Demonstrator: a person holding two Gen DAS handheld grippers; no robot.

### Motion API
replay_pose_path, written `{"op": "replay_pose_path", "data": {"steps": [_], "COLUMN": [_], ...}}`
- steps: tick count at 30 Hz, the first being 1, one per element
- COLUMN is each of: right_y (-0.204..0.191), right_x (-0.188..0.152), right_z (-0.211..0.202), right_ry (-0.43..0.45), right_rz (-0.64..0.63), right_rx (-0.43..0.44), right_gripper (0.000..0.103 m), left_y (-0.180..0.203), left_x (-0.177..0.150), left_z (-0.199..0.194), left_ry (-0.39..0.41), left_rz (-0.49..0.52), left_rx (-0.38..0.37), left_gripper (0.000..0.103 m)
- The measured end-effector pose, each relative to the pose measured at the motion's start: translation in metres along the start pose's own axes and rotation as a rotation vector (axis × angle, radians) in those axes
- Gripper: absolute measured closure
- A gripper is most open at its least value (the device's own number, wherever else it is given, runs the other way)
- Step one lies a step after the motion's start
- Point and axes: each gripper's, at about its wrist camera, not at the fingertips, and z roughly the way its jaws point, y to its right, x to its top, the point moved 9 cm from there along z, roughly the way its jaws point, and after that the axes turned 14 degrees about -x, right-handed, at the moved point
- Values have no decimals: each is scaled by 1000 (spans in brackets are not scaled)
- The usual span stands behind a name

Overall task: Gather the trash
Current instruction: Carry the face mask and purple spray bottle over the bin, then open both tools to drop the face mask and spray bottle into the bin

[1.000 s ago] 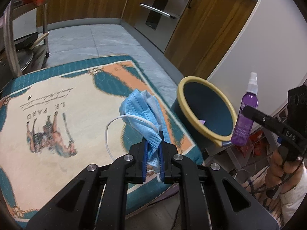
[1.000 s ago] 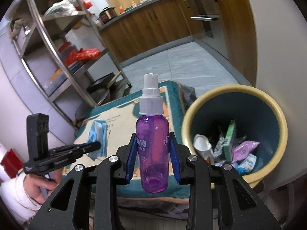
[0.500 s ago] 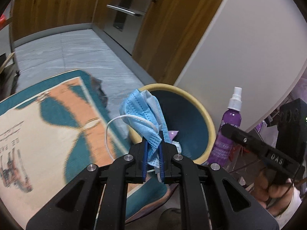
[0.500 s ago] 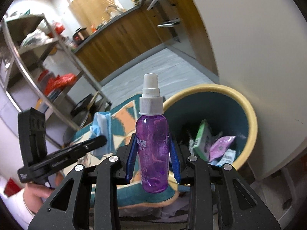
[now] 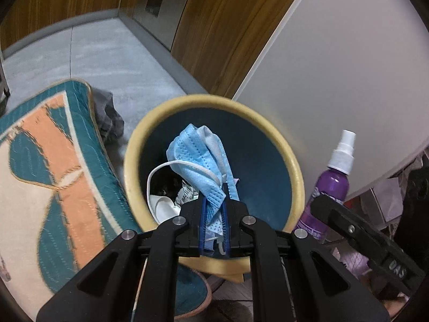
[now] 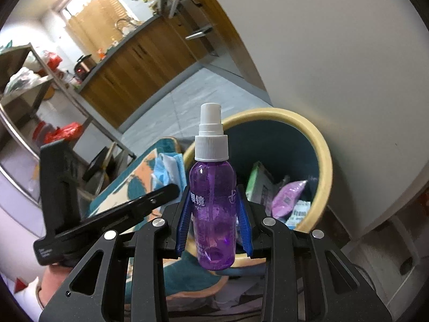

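The left gripper [image 5: 214,214] has its jaws nearly closed, pinching the lower folds of a crumpled blue face mask [image 5: 199,161]; the mask stands up out of the jaws and its white ear loop [image 5: 161,171] curls out to the left. Seen from the left wrist, the mask sits in front of the open mouth of a round bin [image 5: 292,161] with a cream rim and dark teal inside, though whether it is actually above the opening cannot be told. The bin stands on the floor just beside the corner of a teal, orange and cream patterned cloth [image 5: 53,166], close to a white wall panel [image 5: 335,67]. The right gripper [image 6: 214,228] has its jaws partly open and clamped on the sides of a purple spray bottle [image 6: 213,201] with a white pump top, held upright. In the right wrist view the bottle stands before the near rim of the bin [image 6: 324,166], where a green box [image 6: 258,182], a pink wrapper [image 6: 288,196] and other packets lie. Wooden cabinets [image 5: 214,26] line the grey floor [image 5: 107,53] behind.
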Motion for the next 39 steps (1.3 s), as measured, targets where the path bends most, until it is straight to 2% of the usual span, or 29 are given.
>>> {"op": "replay_pose_path", "data": {"steps": [8, 10, 13, 16, 18, 26, 29, 39], "right_y": [0, -1, -4, -2, -2, -4, -5, -14], "right_x": [-7, -7, -7, -7, -8, -9, -10, -13], "right_z": [19, 19, 19, 21, 22, 28, 31, 44], "right_ry": [-41, -39, -32, -36, -37, -50, -60, -81], "right_rz": [4, -8, -23, -30, -31, -37, -46, -100], "right_rx": [-24, -25, -31, -36, -40, -51, -53, -75], "right_gripper": [69, 69, 69, 69, 69, 69, 69, 68], "left_y": [-10, -12, -17, -23, -24, -29, -28, -29], "left_x": [-10, -16, -20, -24, -23, -15, -13, -11], "left_z": [21, 23, 26, 24, 22, -7, -26, -62], "left_ry": [-73, -93, -103, -101, -88, -30, 7, 79], "left_rz": [-16, -16, -18, -37, -25, -2, 15, 27], "left_rx": [21, 24, 30, 31, 31, 60, 75, 77], "left_gripper": [92, 89, 78, 62, 52, 48, 43, 39]}}
